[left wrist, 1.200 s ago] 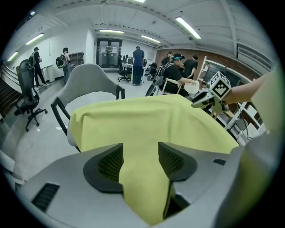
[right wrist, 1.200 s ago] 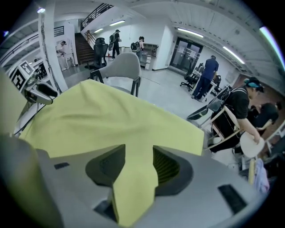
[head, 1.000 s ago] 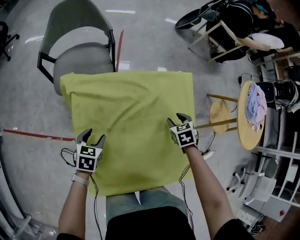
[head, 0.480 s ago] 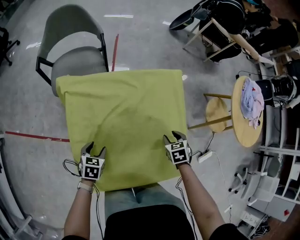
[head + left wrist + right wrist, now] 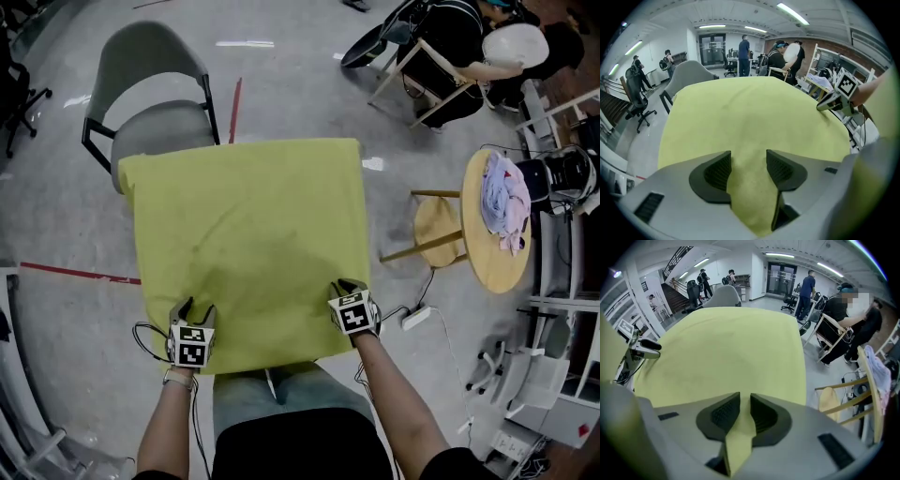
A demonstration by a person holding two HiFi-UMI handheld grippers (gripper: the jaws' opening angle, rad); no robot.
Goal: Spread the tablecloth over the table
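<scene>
You're pulling both back to the tablecloth's [image 5: 244, 234] near edge: right gripper [image 5: 349, 284] is closing on a fold, left gripper [image 5: 192, 307] is sitting spread. Final tug, probably.

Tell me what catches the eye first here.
A yellow-green tablecloth fills the middle, spread flat. At its near corners sit the left gripper, jaws apart, and the right gripper, jaws closing, each with cloth between them. A grey chair stands beyond the far edge.
</scene>
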